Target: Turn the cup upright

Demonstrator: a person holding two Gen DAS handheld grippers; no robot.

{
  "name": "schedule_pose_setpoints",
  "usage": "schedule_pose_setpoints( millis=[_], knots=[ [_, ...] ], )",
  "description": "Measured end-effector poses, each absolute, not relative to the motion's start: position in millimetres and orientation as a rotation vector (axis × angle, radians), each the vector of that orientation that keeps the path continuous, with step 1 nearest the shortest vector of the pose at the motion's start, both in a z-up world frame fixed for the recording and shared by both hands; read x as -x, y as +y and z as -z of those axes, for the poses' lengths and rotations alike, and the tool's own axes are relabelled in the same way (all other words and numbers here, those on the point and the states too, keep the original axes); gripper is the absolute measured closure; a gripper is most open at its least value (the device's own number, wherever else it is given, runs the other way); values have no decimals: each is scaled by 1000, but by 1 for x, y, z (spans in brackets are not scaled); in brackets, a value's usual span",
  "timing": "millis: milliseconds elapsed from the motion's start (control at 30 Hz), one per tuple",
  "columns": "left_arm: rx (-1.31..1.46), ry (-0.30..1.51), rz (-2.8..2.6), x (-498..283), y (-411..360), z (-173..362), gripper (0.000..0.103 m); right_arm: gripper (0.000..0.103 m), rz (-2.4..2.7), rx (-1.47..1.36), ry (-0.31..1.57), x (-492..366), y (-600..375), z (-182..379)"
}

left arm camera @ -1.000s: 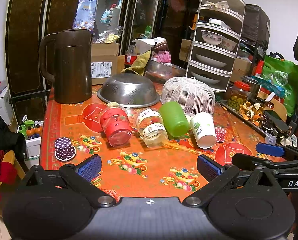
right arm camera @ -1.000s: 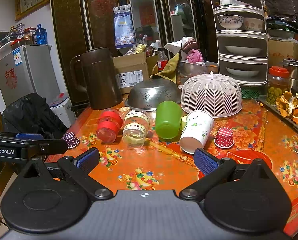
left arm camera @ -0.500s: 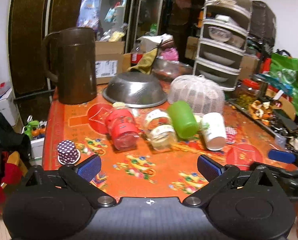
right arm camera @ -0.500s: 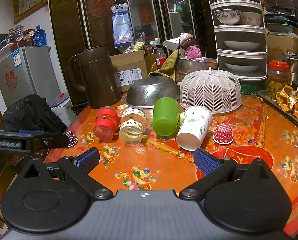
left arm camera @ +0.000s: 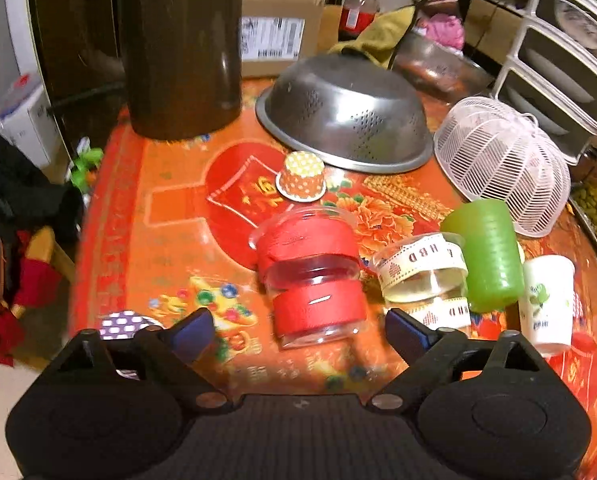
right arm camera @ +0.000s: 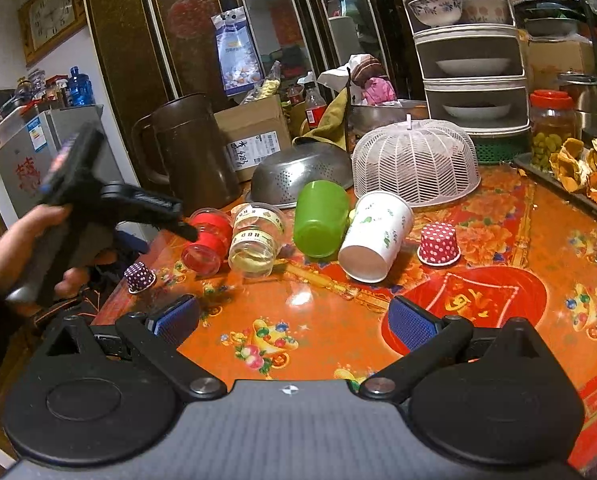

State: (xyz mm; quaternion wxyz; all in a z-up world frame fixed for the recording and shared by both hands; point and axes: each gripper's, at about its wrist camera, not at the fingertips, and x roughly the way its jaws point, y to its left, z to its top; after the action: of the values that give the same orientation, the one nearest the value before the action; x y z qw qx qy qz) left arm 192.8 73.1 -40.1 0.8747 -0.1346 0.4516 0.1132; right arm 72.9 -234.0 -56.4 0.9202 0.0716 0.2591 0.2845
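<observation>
Several cups lie on their sides in a row on the orange table: a clear cup with red bands (left arm camera: 312, 280) (right arm camera: 204, 242), a clear cup with white ribbon (left arm camera: 424, 276) (right arm camera: 256, 242), a green cup (left arm camera: 486, 254) (right arm camera: 321, 218) and a white paper cup (left arm camera: 548, 300) (right arm camera: 376, 236). My left gripper (left arm camera: 300, 332) is open, tilted down, just before the red-banded cup; in the right wrist view its fingertip (right arm camera: 188, 232) hovers over that cup. My right gripper (right arm camera: 296, 322) is open and empty, back from the row.
A brown pitcher (left arm camera: 178, 44), an upturned steel colander (left arm camera: 346, 114) and a white mesh food cover (left arm camera: 502, 164) stand behind the cups. Small dotted paper cups sit upside down: orange (left arm camera: 301, 176), purple (right arm camera: 138, 276), red (right arm camera: 438, 244). The table's left edge (left arm camera: 86, 240) is close.
My left gripper has moved forward and tipped down toward the red-banded cup, which now fills more of its view. The right gripper has barely moved. The cups have not shifted.
</observation>
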Motion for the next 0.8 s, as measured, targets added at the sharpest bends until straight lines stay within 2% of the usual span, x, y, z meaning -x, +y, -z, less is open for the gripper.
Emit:
schedule_pose_setpoints(
  millis=[267,333,467,633,800],
  knots=[
    [294,991,-263,-218,66,60,19,1,-570,-180,535,-77,-255,60],
    [301,998,-265,-219,66,62,25,1,-571,-184,535,-76,-257,60],
    [295,1016,-274,-224,65,67,42,1,-574,-187,538,-76,-259,61],
    [273,990,-276,-209,64,55,43,1,-584,-185,535,-75,-259,60],
    [218,912,-218,-157,53,12,43,1,-591,-180,538,-75,-260,61]
  ],
)
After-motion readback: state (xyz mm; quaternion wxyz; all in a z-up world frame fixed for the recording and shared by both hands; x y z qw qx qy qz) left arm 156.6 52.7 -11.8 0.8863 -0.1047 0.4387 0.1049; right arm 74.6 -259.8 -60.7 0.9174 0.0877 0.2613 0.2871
